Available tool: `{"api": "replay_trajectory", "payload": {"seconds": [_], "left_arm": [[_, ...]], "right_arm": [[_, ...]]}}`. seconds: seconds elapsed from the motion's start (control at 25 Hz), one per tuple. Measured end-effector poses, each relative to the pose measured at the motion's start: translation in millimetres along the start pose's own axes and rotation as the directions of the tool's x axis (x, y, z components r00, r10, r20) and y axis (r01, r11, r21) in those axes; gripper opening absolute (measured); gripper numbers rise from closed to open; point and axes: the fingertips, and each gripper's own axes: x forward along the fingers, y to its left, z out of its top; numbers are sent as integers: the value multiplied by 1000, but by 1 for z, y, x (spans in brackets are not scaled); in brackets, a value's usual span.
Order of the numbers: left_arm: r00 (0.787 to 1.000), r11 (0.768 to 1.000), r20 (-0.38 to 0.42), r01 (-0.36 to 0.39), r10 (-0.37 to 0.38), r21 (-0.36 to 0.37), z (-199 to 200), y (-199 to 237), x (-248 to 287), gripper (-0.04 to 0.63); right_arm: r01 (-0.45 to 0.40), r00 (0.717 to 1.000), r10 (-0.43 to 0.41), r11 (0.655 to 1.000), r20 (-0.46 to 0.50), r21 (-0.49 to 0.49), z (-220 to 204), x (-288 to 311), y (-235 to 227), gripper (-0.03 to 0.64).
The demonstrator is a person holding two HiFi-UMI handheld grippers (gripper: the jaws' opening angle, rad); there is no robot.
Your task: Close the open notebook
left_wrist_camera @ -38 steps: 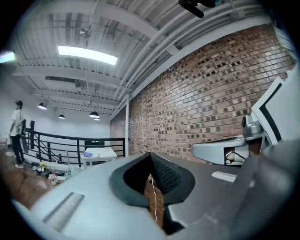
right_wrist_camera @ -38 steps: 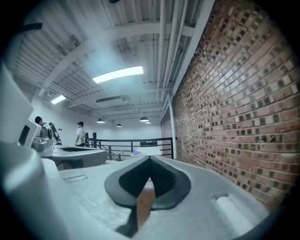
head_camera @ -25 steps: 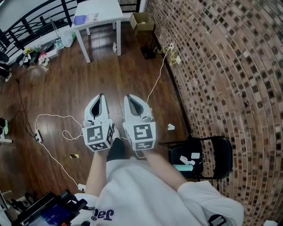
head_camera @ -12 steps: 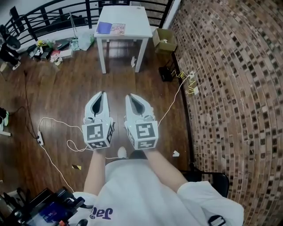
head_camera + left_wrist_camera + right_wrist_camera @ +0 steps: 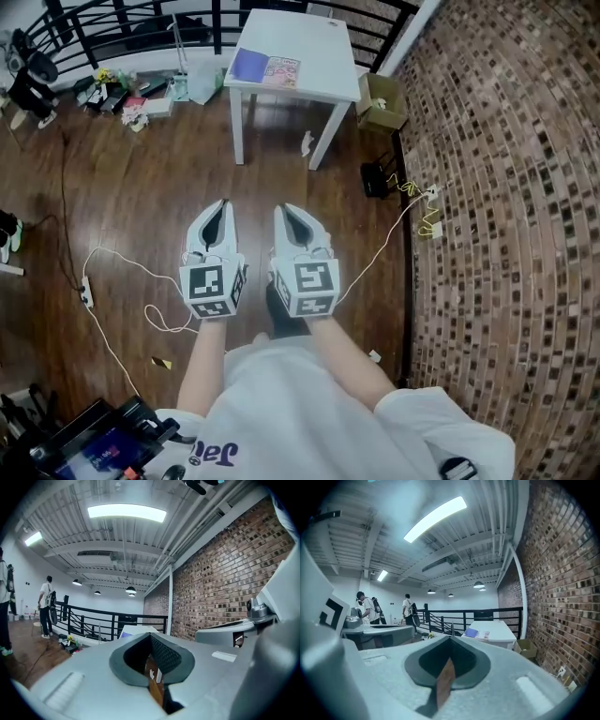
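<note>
The open notebook (image 5: 265,67), a purple page beside a printed one, lies on a white table (image 5: 314,42) ahead across the wooden floor. It also shows small in the right gripper view as the notebook (image 5: 477,633) on that table (image 5: 494,629). In the left gripper view only a purple corner of the notebook (image 5: 124,634) peeks over the jaws. My left gripper (image 5: 221,208) and right gripper (image 5: 286,212) are held side by side at waist height, far short of the table. Both are shut with nothing between their jaws.
A brick wall (image 5: 506,187) runs along the right. A cardboard box (image 5: 380,105) sits right of the table, with a yellow cable (image 5: 417,211) by the wall. White cord (image 5: 122,272) loops over the floor at left. Clutter (image 5: 131,94) lies below a black railing (image 5: 122,23). Two people (image 5: 410,609) stand far off.
The table and notebook have come nearer and sit lower in the head view. The black chair has dropped out of view behind. Both grippers stay shut, side by side.
</note>
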Motion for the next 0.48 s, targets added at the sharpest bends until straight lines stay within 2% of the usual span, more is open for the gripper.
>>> {"api": "replay_trajectory", "payload": {"seconds": [0.2, 0.4, 0.48], "left_arm": [[1000, 999, -13, 8, -8, 31, 0, 21, 109, 15], [1000, 998, 16, -7, 6, 62, 40, 46, 224, 15], [1000, 998, 12, 2, -2, 69, 49, 49, 264, 15]], "right_arm": [[-13, 1000, 12, 999, 25, 38, 20, 96, -54, -9], [-55, 994, 50, 997, 97, 58, 83, 192, -106, -9], [-56, 994, 47, 995, 95, 86, 96, 227, -129, -9]]}}
